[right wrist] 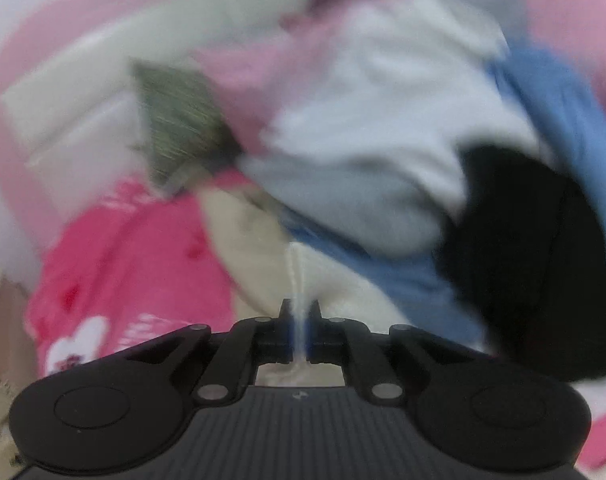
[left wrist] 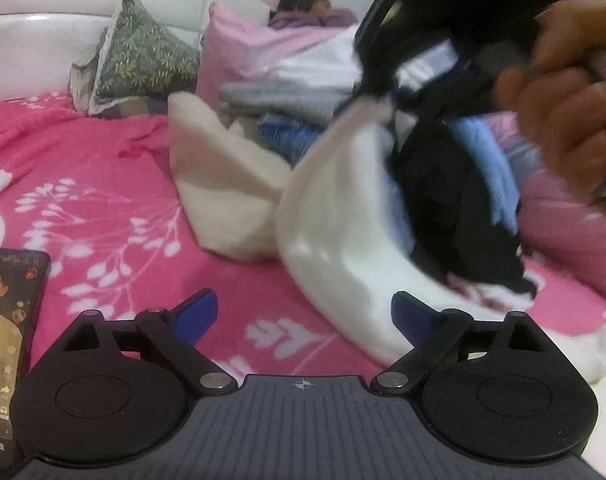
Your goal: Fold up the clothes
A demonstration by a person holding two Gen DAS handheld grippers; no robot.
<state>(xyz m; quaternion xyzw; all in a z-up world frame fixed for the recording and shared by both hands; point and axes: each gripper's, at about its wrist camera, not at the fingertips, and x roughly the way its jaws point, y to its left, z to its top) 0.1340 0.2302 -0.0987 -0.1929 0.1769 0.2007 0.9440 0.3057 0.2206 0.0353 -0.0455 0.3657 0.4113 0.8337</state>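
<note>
Ahead of the tongs we see a bed (left wrist: 103, 184) spread with a bright pink, white-flowered sheet. Beyond it stands a padded white headboard (left wrist: 31, 52) trimmed in pink, a green leaf-print pillow (left wrist: 143, 56) leaning against it.

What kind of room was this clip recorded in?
Most likely a bedroom: a pink floral bedsheet covers a bed with a white padded headboard, a green leaf-print pillow leans against it, and a person lies under a pink blanket. Loose clothes are heaped on the bed.

left gripper (left wrist: 303, 316) jaws wide apart, empty | white garment (left wrist: 343, 216) hanging from right gripper (left wrist: 377, 98) held by hand (left wrist: 571, 100) | pink bedspread (left wrist: 103, 184) below | phone (left wrist: 7, 344) at left
</note>
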